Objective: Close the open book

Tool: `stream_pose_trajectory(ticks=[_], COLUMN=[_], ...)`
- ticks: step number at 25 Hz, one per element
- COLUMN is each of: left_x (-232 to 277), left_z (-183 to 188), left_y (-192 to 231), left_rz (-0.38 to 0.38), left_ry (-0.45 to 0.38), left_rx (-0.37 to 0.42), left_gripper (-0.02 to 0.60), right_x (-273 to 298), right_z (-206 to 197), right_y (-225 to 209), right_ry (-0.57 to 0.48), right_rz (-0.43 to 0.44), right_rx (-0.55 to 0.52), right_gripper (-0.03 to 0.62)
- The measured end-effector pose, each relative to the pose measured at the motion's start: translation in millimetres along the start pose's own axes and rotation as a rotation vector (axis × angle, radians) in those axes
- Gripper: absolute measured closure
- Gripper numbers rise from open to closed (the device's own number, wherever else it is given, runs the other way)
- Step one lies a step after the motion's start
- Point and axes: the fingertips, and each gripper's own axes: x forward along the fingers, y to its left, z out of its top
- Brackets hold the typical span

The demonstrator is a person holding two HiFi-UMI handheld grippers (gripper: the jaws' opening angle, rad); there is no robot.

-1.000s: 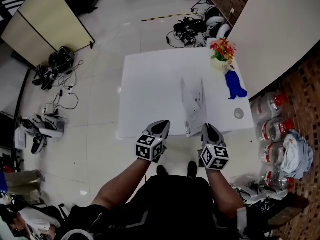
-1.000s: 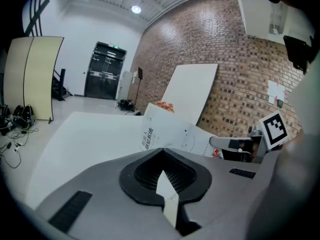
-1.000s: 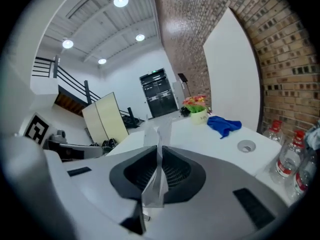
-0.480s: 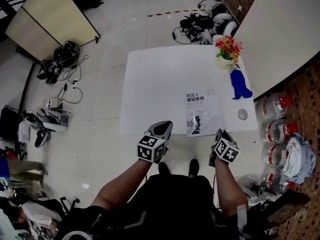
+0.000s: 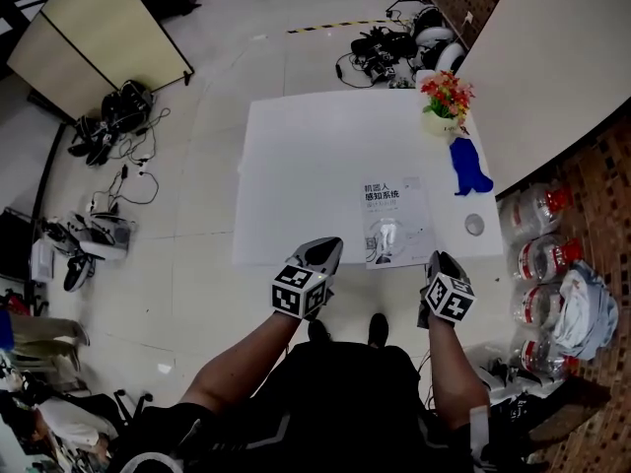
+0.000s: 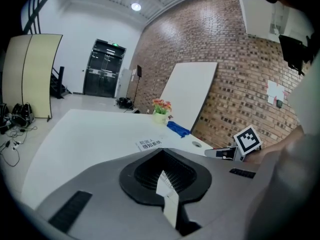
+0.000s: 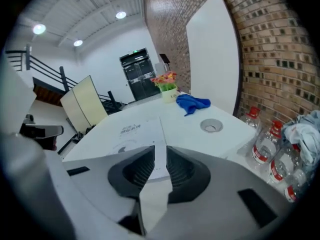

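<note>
Closure looks done: the book (image 5: 396, 223) lies flat and shut on the desk (image 5: 296, 185), cover up, on the desk's near right part, with its near short edge at or just over the desk's near edge. Its long axis runs from the person toward the far side of the desk, leaning slightly left at the far end. The title block sits at the far end and reads upright from the person's side, so the book's top points away; from that I judge the spine to be the left long edge, though no view shows it plainly. Both tongs hang off the desk's near edge with the book ahead of them and between them. The right tongs (image 5: 439, 259) are the nearer, just beside the near right corner and pointing down and forward along the book's right edge. Their jaws stand a narrow slit apart with nothing in it, having just opened a little, and the right gripper view shows the cover through that slit. The left tongs (image 5: 328, 247) sit a little further off, beside the near left corner, jaws together and empty. Any last pressing or squaring would fall to the right tongs, moving forward and slightly left.
</note>
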Motion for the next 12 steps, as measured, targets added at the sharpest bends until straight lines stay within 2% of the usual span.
stream_pose_trajectory(ticks=[7,12], left_x=[-15,-33], left_z=[23,44], left_y=[-5,0], left_rz=[-0.015,-0.006], left_ry=[-0.082,-0.156], left_rx=[-0.008,-0.018], left_gripper=[0.588,0.588], right_x=[-23,-46], right_z=[54,95], right_y=[57,93], right_ry=[-0.106,-0.18], right_rz=[0.165,0.285], right_rx=[-0.153,-0.221], right_gripper=[0.556,0.559])
